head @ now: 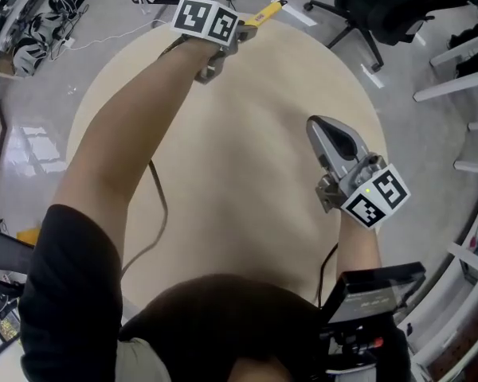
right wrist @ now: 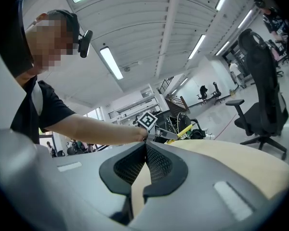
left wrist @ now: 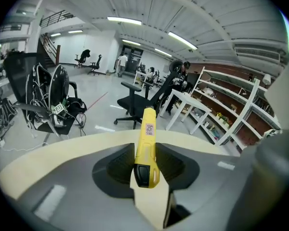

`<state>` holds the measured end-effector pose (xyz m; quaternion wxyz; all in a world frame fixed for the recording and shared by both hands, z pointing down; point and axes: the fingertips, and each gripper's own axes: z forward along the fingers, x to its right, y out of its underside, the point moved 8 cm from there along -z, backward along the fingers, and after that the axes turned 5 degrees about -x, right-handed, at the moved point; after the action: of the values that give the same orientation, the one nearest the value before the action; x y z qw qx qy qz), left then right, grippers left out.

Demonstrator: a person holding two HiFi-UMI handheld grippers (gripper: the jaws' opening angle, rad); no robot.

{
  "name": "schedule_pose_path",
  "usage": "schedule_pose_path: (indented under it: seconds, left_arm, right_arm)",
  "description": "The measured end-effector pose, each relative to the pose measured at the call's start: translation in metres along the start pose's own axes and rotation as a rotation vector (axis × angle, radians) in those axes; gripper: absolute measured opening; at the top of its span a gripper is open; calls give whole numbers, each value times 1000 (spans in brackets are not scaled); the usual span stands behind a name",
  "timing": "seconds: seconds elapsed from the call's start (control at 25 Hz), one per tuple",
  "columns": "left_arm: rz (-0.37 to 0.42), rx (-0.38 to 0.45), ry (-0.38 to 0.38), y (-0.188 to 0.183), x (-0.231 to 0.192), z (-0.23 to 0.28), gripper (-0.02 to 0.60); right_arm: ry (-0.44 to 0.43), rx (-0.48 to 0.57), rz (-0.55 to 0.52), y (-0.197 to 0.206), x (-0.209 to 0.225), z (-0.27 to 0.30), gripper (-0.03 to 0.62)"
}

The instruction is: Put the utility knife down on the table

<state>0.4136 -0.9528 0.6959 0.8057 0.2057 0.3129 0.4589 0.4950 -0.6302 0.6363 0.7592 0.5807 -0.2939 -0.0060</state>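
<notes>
One left claw (left wrist: 146, 160) grips utility knife (left wrist: 147, 129), seemingly aloft.

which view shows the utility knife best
The left gripper view: the utility knife fills the centre, clamped between the jaws. The head view shows only its far end; the right gripper view, a distant sliver.

Yellow utility knife (left wrist: 145, 148) is held over the far side of the table (head: 247, 181).
</notes>
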Motion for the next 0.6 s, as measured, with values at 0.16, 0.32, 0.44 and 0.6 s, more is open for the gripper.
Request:
schedule_pose_path:
  seconds: [0.16,0.32,0.44,0.6]
  left_arm:
    - [-6,-76,-36,9,-1,28,133]
    - [1,-118,-54,11,3,44,126]
    - [16,-151,-75,22,4,50,121]
    - [47,-161,-100,28,8,55,136]
  right_arm:
    - [44,1,3,3,16,-7,15]
    - [115,4,-26,-2,36,-14,15]
    - [141,18,-37,-1,39,-15,15]
    - [136,20,-33,-1,39,-15,15]
